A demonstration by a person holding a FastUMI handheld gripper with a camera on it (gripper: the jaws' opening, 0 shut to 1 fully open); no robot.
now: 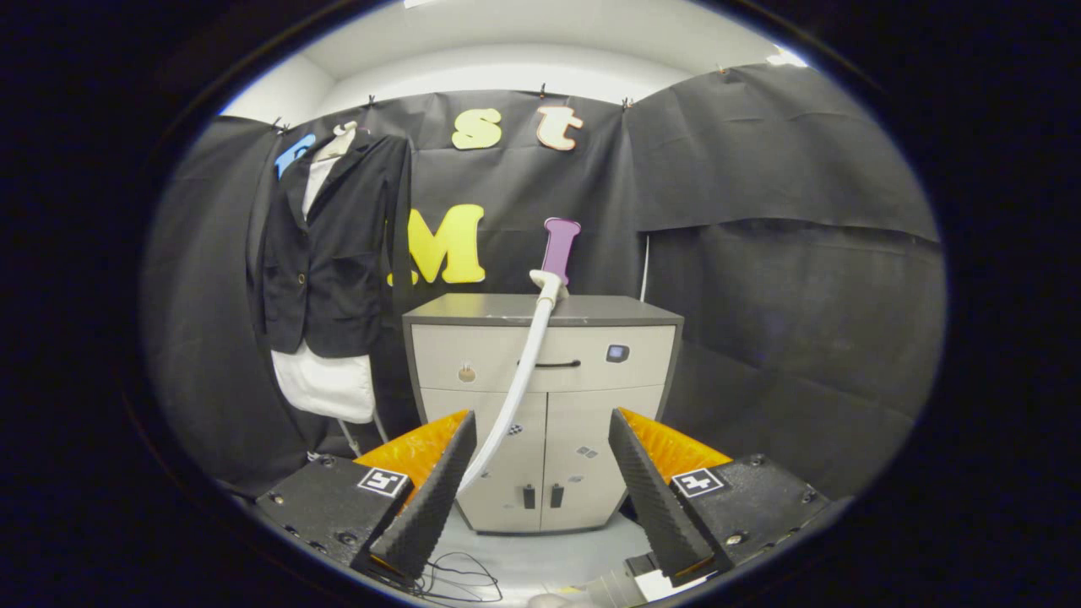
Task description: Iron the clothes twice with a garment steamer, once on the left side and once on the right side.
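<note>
Black cloth hangs all around, and a cabinet (pixel 540 405) stands in the middle with its doors shut, so I cannot see inside. On top stands the steamer (pixel 557 253), easy to grab, its hose (pixel 515 380) hanging down. Beside it hangs the jacket (pixel 325 253). Far back, the tool (pixel 540 498) is wide open, empty.

A cabinet (pixel 545 405) stands on the pale floor (pixel 540 553) against the booth's wall. The garment steamer (pixel 557 253) stands upright on the cabinet's top, near its middle, with its white hose (pixel 517 380) drooping over the cabinet's front. Thin cables (pixel 456 578) lie on the floor before the cabinet.
</note>
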